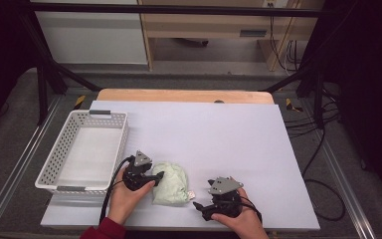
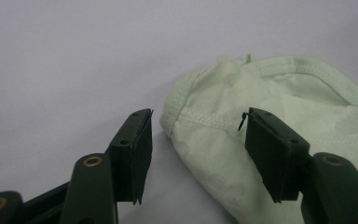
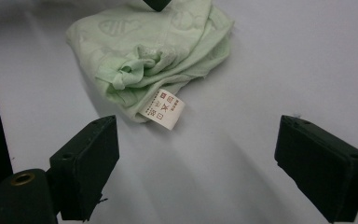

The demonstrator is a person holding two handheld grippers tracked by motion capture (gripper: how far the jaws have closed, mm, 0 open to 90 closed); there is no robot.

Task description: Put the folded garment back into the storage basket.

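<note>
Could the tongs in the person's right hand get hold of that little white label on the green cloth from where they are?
Probably yes. The right tongs stand open, and the white label lies just ahead of them on the bare table, sticking out from the green cloth with nothing between.

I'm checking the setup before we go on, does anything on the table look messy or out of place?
Only the pale green garment: it lies crumpled in a loose heap on the white table, its label sticking out, beside the white basket rather than in it. Nothing looks spilled or damaged.
</note>
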